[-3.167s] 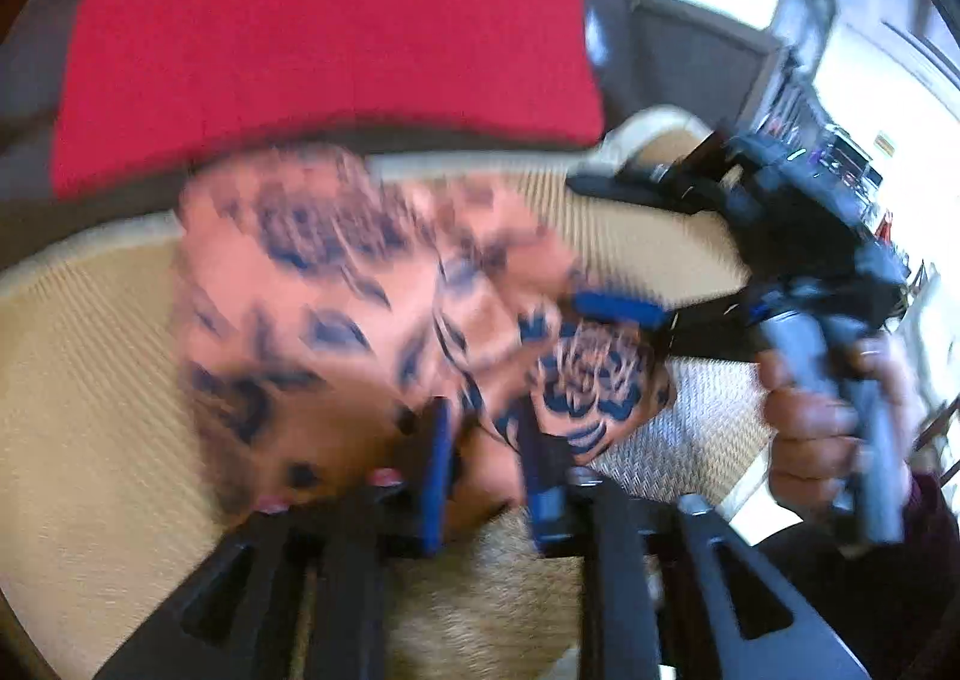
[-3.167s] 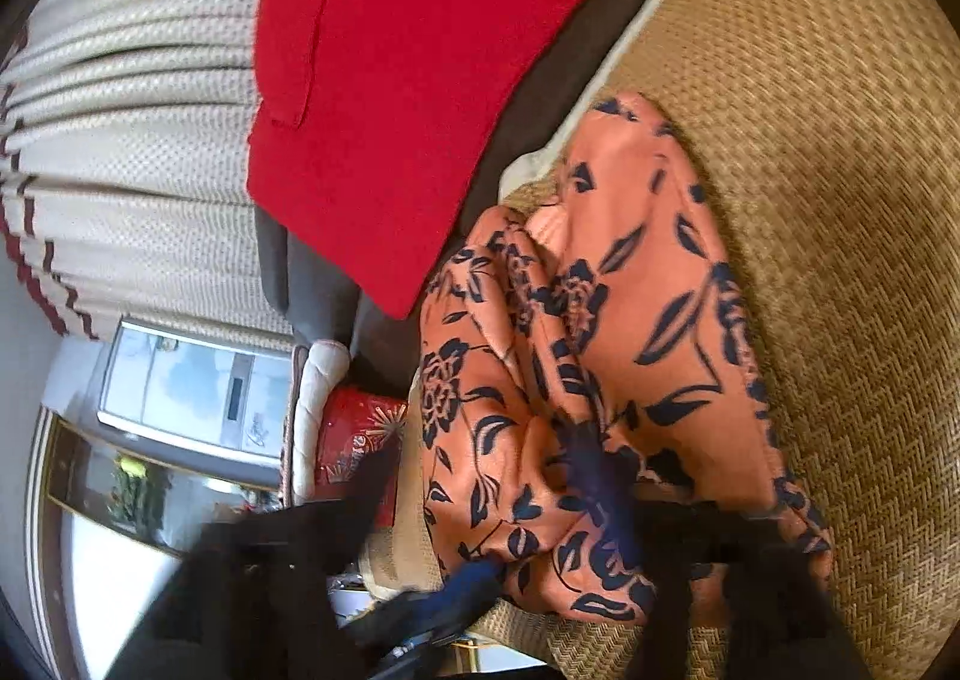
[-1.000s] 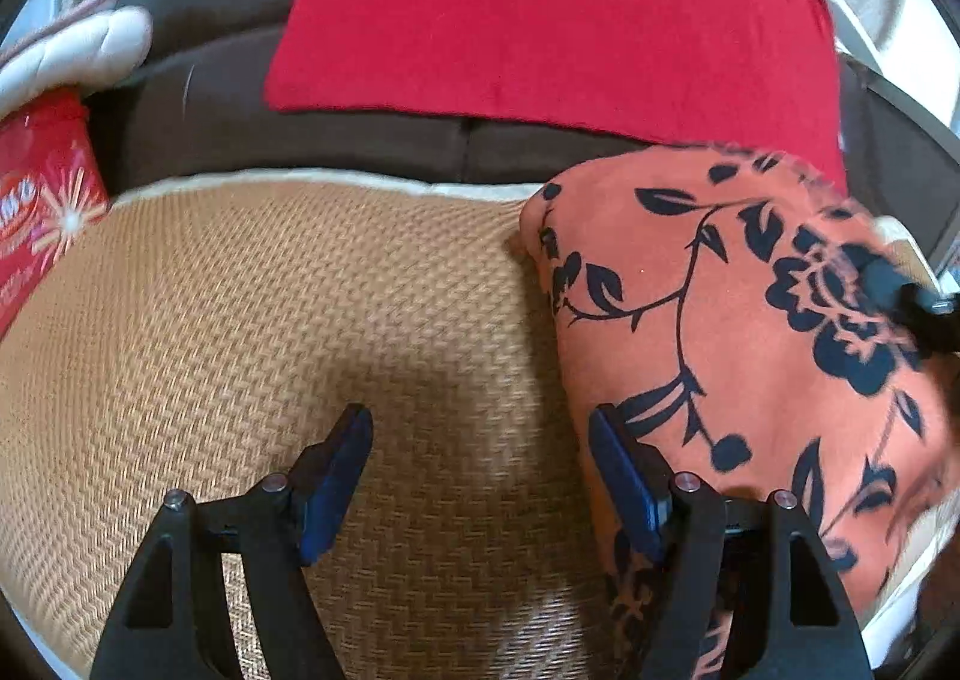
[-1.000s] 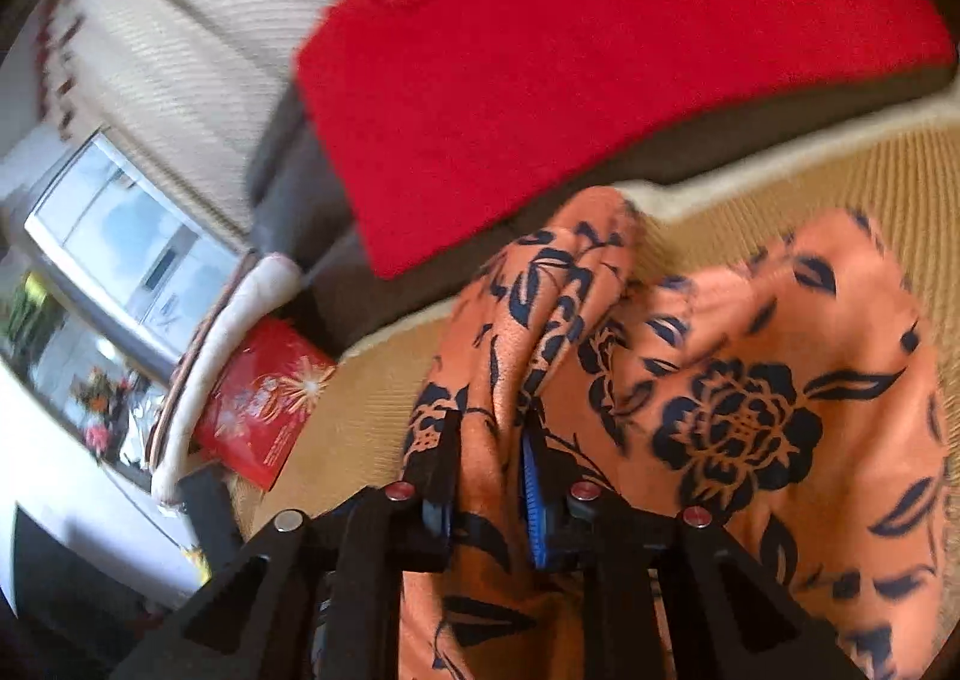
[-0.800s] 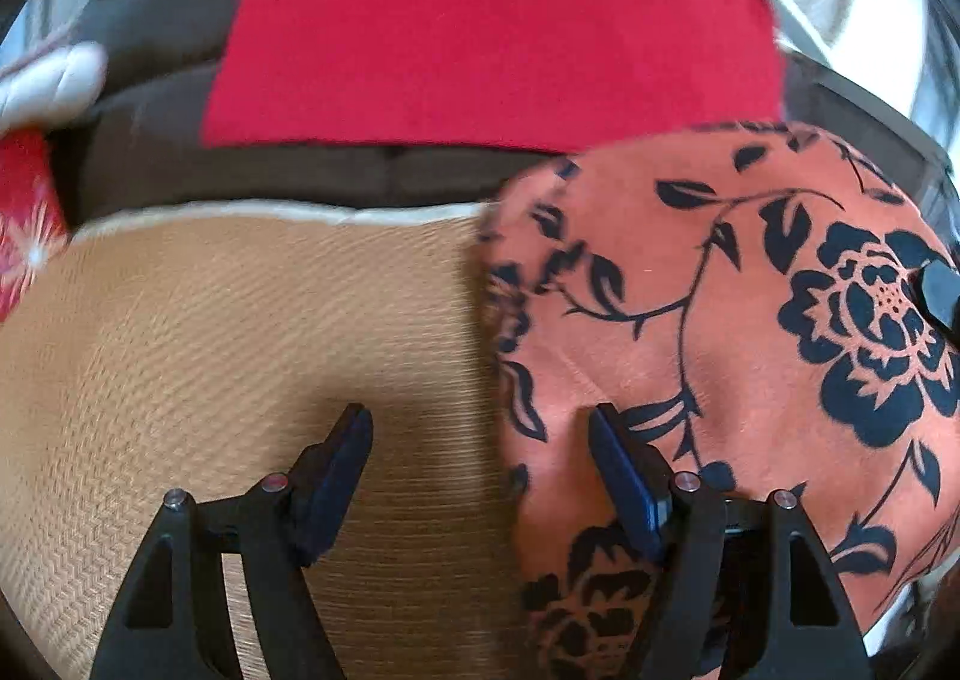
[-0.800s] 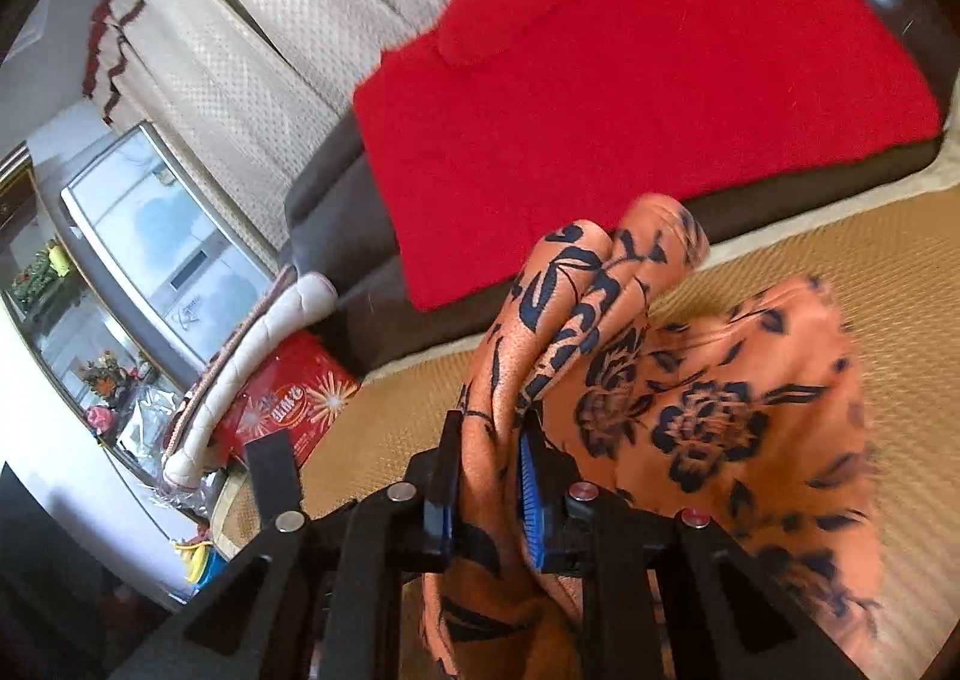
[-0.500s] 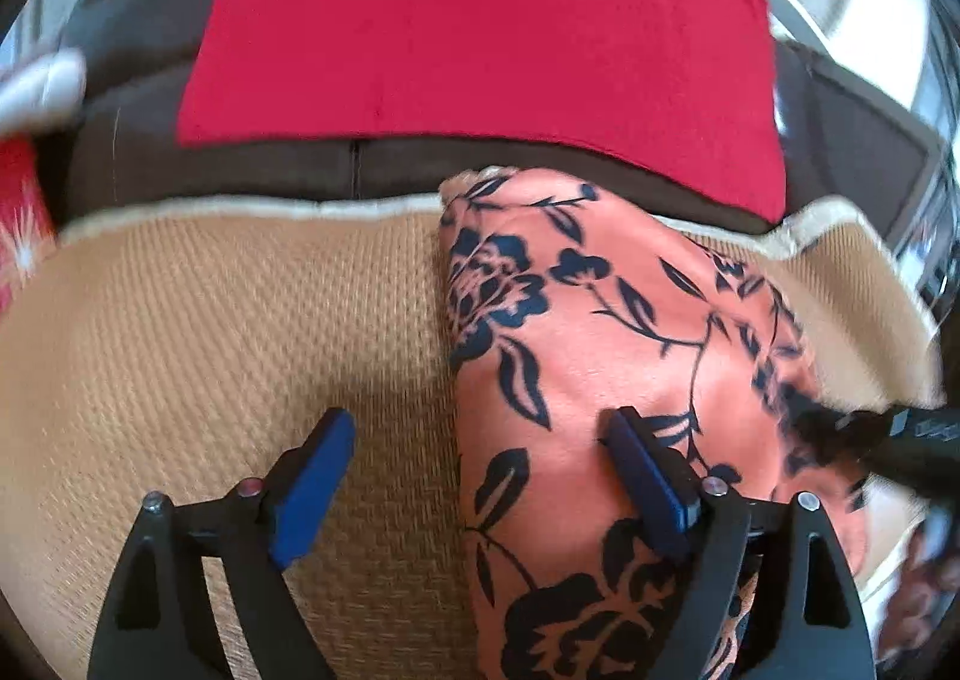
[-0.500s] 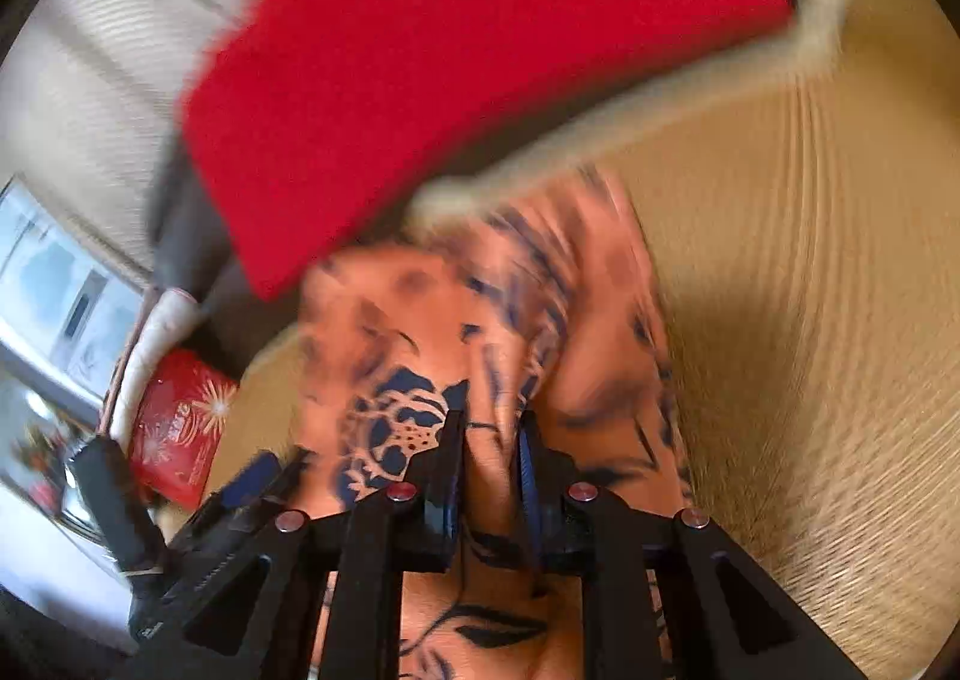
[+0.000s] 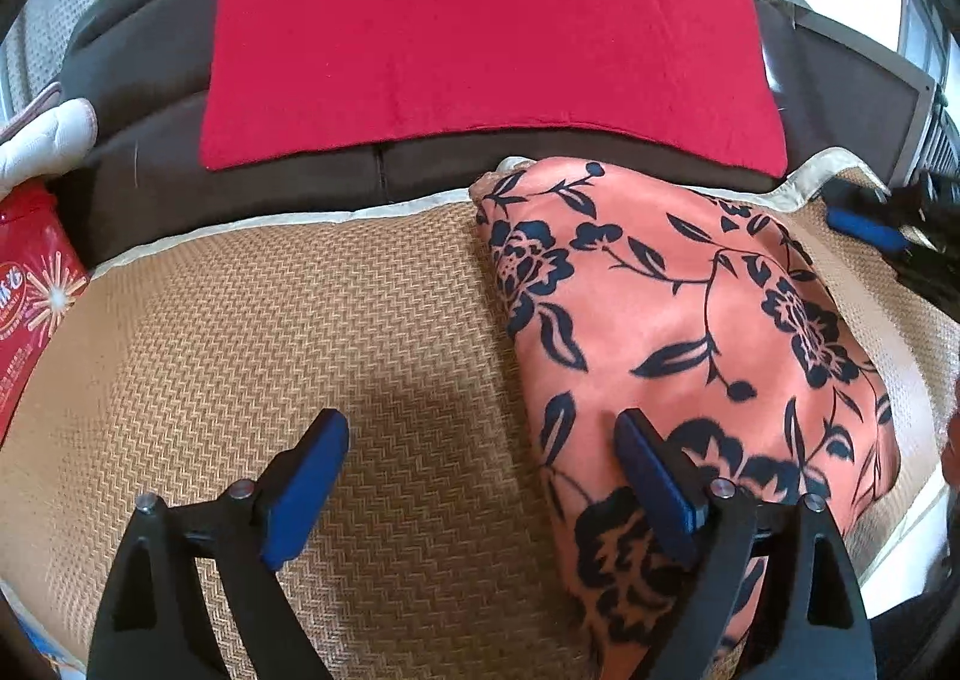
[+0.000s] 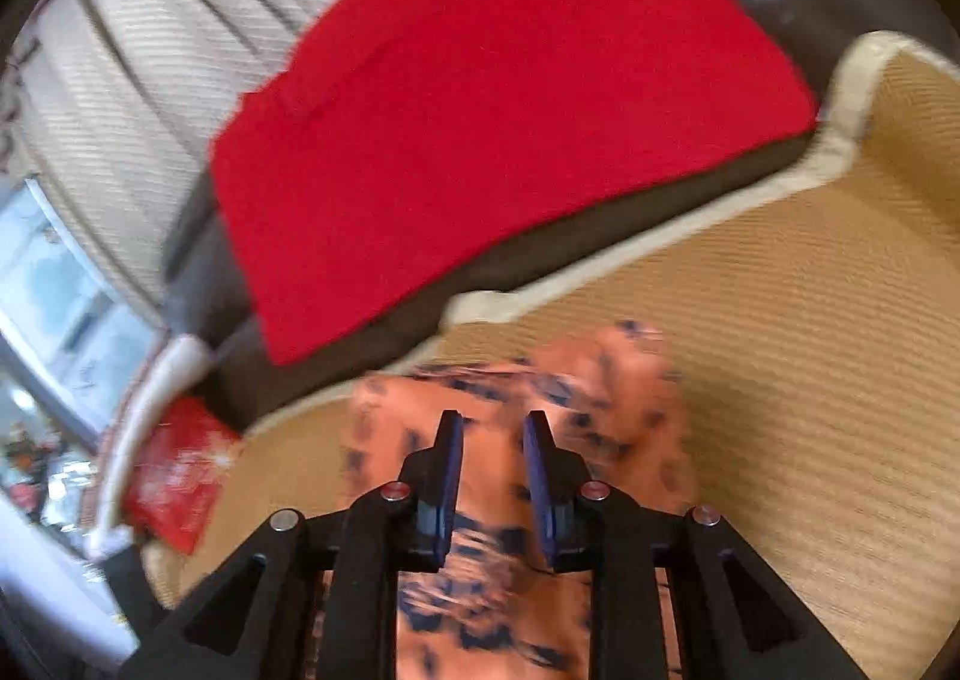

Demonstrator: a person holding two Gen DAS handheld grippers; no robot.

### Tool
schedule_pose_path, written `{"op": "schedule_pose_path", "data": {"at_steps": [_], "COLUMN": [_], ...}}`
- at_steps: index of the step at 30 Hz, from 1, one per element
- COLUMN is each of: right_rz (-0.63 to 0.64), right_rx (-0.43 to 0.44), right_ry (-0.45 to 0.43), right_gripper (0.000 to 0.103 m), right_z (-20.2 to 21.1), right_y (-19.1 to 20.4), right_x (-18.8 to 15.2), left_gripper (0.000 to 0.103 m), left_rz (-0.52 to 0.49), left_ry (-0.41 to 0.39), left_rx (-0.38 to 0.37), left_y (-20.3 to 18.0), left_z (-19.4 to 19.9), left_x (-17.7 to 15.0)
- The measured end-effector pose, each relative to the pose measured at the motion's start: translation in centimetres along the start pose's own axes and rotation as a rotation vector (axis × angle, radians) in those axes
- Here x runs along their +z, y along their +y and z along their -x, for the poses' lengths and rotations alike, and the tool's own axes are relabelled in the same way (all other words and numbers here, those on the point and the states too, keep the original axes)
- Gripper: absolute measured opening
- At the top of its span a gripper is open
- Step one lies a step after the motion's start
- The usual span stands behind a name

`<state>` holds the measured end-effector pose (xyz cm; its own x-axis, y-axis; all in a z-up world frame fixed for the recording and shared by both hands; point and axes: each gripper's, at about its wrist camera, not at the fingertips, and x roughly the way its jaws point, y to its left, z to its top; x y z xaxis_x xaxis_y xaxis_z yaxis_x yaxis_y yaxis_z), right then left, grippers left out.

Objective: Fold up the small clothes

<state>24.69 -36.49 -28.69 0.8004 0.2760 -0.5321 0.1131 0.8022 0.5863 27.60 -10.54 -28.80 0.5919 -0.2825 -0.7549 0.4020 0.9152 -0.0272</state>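
Note:
An orange garment with a dark blue flower print (image 9: 678, 320) lies folded on the woven tan mat (image 9: 300, 332), on its right half. My left gripper (image 9: 480, 440) is wide open and empty, its right finger over the garment's left edge, its left finger over bare mat. In the right wrist view, blurred, the garment (image 10: 510, 392) lies flat below my right gripper (image 10: 492, 434), whose jaws stand slightly apart with nothing between them. The right gripper also shows at the far right of the left wrist view (image 9: 870, 230).
A red cloth (image 9: 480, 32) drapes over the dark sofa back (image 9: 300, 176) behind the mat. A red printed box (image 9: 30, 284) and a white padded item (image 9: 42, 140) sit at the left. Pale curtains (image 10: 150, 80) hang behind.
My right gripper has let go of the garment and pulled back above it. The garment now lies flat on the mat. My left gripper stays open.

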Motion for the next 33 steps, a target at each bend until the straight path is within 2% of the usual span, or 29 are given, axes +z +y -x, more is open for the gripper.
{"op": "schedule_pose_path", "data": {"at_steps": [1,3,7,8,11,13,18,19,20,27,33], "right_rz": [0.004,0.008,-0.048,-0.074,-0.093,-0.032,0.051,0.047,0.047,0.085,0.134], "right_rx": [0.056,0.096,-0.082,-0.113,-0.128,-0.2,-0.278,-0.283,-0.273,-0.178,-0.231], "right_ry": [0.022,0.093,0.207,0.225,0.216,0.179,0.157,0.157,0.155,0.112,0.168], "right_gripper": [0.025,0.025,0.021,0.016,0.005,0.0,0.001,0.002,0.009,0.009,0.009], "right_z": [-0.7,-2.7,-7.7,-8.5,-9.2,-9.3,-9.7,-9.2,-8.3,-1.3,0.6], "right_y": [0.5,1.2,-0.5,-1.4,-2.9,-2.6,-1.2,-0.7,-0.2,2.2,2.6], "right_x": [0.1,0.0,-0.9,-1.1,-0.7,-0.6,-0.6,-0.6,-0.9,-3.2,-6.9], "left_gripper": [0.09,0.09,0.09,0.09,0.091,0.091,0.092,0.092,0.092,0.092,0.092], "left_rz": [-0.008,-0.026,-0.051,-0.059,-0.062,-0.041,-0.048,-0.045,-0.043,-0.057,-0.059], "left_ry": [-0.001,0.004,0.014,0.011,0.025,0.04,0.022,0.017,0.012,0.003,0.001], "left_rx": [-0.002,0.005,-0.015,-0.022,-0.031,-0.04,0.006,0.009,0.016,0.046,0.053], "left_y": [0.1,-0.2,-1.8,-2.2,-3.1,-3.3,-3.5,-3.4,-3.6,-3.9,-4.3], "left_z": [-0.1,0.0,-1.1,-1.4,-2.7,-3.5,-3.4,-3.3,-2.6,-0.4,0.6], "left_x": [-0.1,-0.5,-0.6,-0.4,0.6,1.0,1.2,1.2,1.1,0.2,-0.5]}}
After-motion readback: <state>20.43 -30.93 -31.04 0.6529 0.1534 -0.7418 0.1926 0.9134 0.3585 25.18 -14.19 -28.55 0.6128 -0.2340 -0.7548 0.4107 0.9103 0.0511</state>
